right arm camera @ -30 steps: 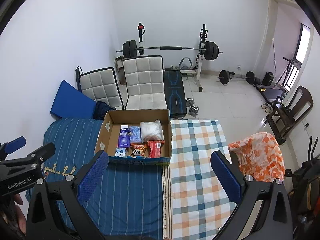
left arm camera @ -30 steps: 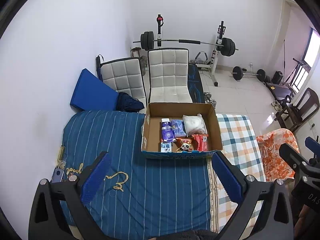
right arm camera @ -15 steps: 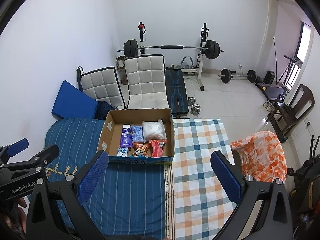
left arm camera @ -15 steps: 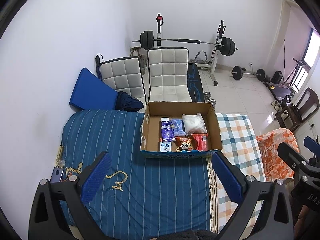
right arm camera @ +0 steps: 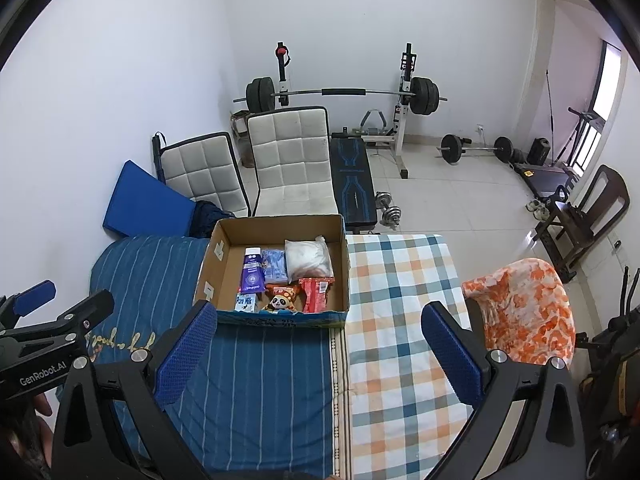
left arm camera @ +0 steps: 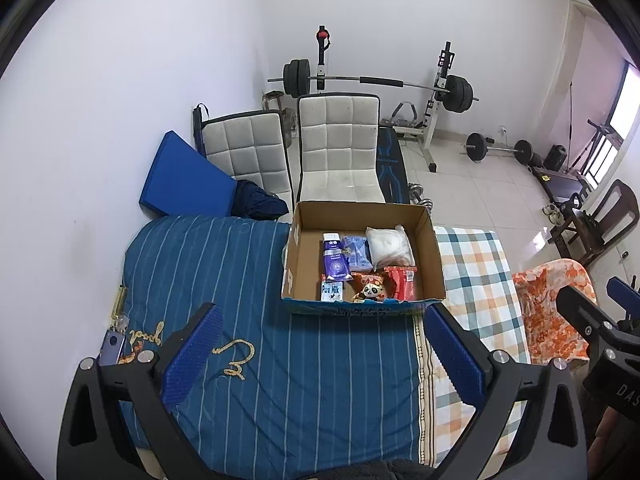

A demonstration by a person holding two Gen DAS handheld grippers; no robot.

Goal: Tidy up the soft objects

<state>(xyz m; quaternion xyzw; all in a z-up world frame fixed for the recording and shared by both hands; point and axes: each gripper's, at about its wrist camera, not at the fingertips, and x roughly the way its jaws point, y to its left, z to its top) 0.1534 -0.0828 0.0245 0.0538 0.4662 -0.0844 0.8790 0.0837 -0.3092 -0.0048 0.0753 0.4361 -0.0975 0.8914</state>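
Both claws hang spread and empty above the bed's near edge. The cardboard box point(left arm camera: 362, 216) of soft packets sits at the bed's far edge, straight ahead of the left claw point(left arm camera: 320, 354), the nearer; the right claw point(right arm camera: 320, 354) faces its right corner.

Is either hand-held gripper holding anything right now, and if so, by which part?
Nothing is held. The left hand-held gripper and right hand-held gripper are both open and empty above the bed, and the soft items sit in the cardboard box.

Blue striped quilt point(left arm camera: 248, 264) — orange-teal checked sheet point(right arm camera: 400, 280) — brown box point(left arm camera: 434, 252), red packet point(right arm camera: 316, 294).
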